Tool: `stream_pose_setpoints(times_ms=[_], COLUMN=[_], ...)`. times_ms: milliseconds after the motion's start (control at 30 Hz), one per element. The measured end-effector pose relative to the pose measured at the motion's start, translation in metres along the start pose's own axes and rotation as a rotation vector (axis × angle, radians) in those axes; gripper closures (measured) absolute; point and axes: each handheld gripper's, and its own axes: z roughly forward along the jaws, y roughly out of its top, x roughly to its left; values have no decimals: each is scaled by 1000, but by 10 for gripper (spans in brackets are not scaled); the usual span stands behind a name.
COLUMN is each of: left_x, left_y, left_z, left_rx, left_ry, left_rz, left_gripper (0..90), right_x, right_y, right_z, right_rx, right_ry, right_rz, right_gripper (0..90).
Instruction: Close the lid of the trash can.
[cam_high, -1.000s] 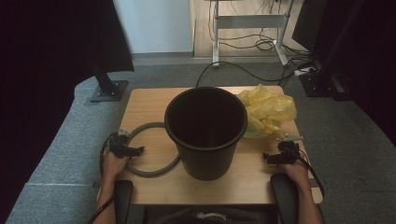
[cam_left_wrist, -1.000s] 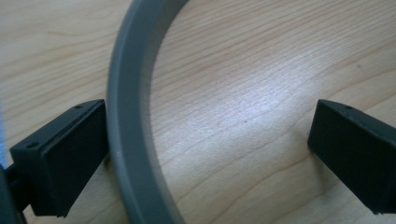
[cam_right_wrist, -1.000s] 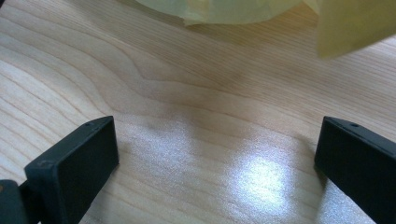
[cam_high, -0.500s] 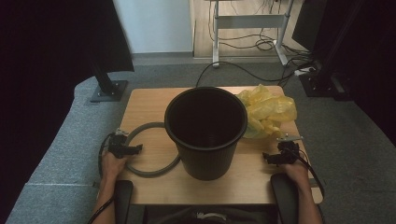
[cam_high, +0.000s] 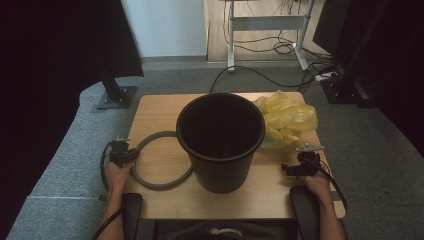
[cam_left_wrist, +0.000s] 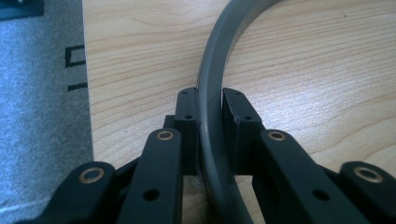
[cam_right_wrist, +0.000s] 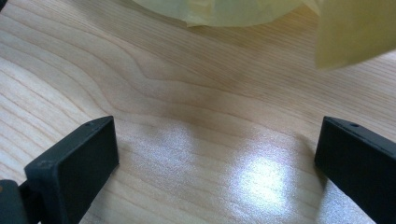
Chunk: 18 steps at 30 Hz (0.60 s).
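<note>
At the left edge of the counter (cam_high: 160, 107), the left gripper (cam_high: 120, 152) is seen with its jaws just closed in on the grey ring (cam_high: 150, 182), a rigid hoop lying flat on the wood beside the bin. In the left gripper view the ring (cam_left_wrist: 210, 84) is caught between the two black jaws, both pads pressed against its band, so a pinch on the ring's near-left arc is judged to be made. The grip is taken at the outermost stretch of the hoop, probably because that part lies free of the bin and can be reached from the person's side without crossing anything. The black bin (cam_high: 220, 142) stands upright in the middle of the counter, its mouth open and nothing to be made out in its dark inside; the ring's right-hand arc runs against or just behind its base, which cannot be told apart from above. Behind and to the right of the bin, a crumpled yellow bag (cam_high: 287, 117) is heaped at the counter's far right corner, touching the bin's rim or just beside it. At the right edge, the right gripper (cam_high: 299, 167) is rested low over the wood with its jaws spread wide and nothing between them; in the right gripper view only bare counter (cam_right_wrist: 187, 140) lies between them, the bag (cam_right_wrist: 224, 11) well ahead. It appears to be kept waiting, aimed toward the bag.
</note>
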Motion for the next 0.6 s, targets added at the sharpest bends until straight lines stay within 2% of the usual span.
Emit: stream_pose_setpoints(times_ms=[133,200,367,600], left_x=[0,3,6,13], left_y=[3,2,2,5], left_z=[0,0,-1,-8], left_rx=[19,15,17,17], left_ry=[2,-19,-42,-100], left_rz=[-7,-27,-46,-91], left_gripper=[781,785,788,791], right_x=[0,0,0,0], right_y=[0,0,0,0], right_z=[0,0,0,0], right_rx=[0,0,0,0], right_ry=[0,0,0,0], right_rz=[0,0,0,0], right_gripper=[0,0,0,0])
